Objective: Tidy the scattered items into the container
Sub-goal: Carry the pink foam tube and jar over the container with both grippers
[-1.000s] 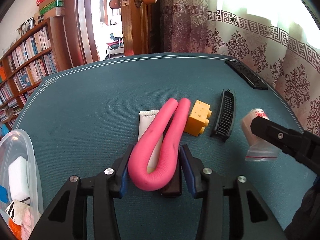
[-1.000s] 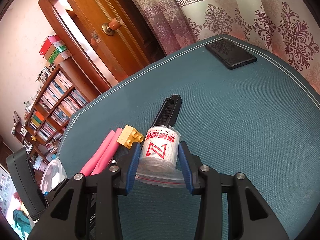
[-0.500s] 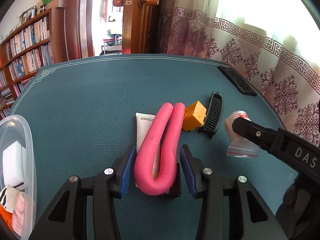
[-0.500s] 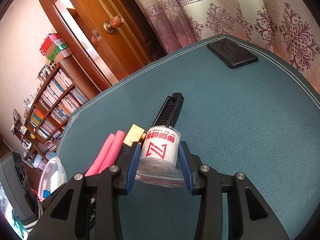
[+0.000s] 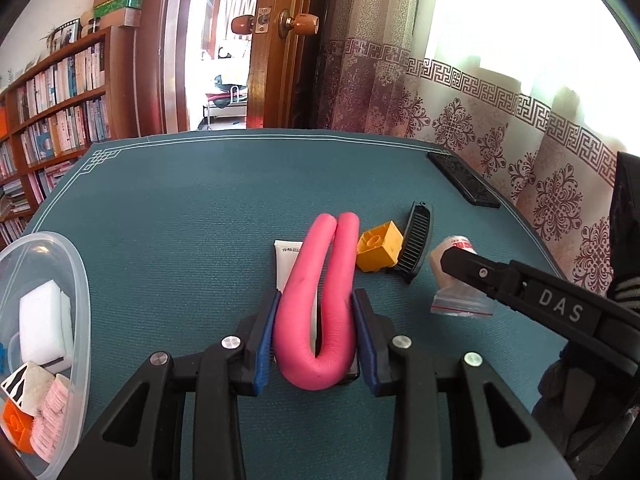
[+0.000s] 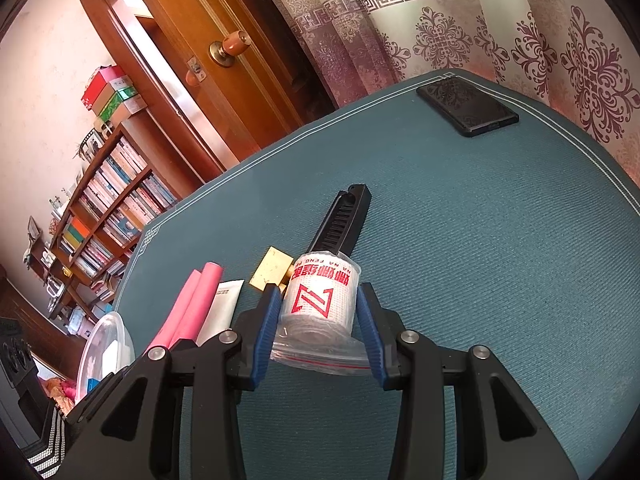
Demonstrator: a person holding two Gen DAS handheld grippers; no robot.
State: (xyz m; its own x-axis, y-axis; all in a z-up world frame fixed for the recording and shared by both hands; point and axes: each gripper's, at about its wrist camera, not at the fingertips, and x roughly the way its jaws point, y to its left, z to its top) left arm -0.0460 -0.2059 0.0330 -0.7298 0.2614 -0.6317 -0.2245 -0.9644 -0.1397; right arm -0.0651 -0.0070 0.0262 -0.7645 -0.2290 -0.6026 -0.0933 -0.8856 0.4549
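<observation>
The left gripper [image 5: 316,312] clamps the bent pink foam tube [image 5: 320,292] over a white tube [image 5: 285,264]. The right gripper [image 6: 318,312] grips a bagged bandage roll [image 6: 320,300]. A yellow block [image 5: 380,246] and black comb [image 5: 416,240] lie at two o'clock from the foam tube; the clear container [image 5: 78,280] sits at nine o'clock on the teal table [image 5: 180,220].

- Left wrist view looks low and close along its tongs [image 5: 316,312] across the desk [image 5: 192,216] toward the door [image 5: 280,44].
- Right wrist view, tilted, faces the same way from further right.
- Both share the black comb [image 5: 418,246] [image 6: 340,224] and the container [image 5: 78,280] [image 6: 104,340].
</observation>
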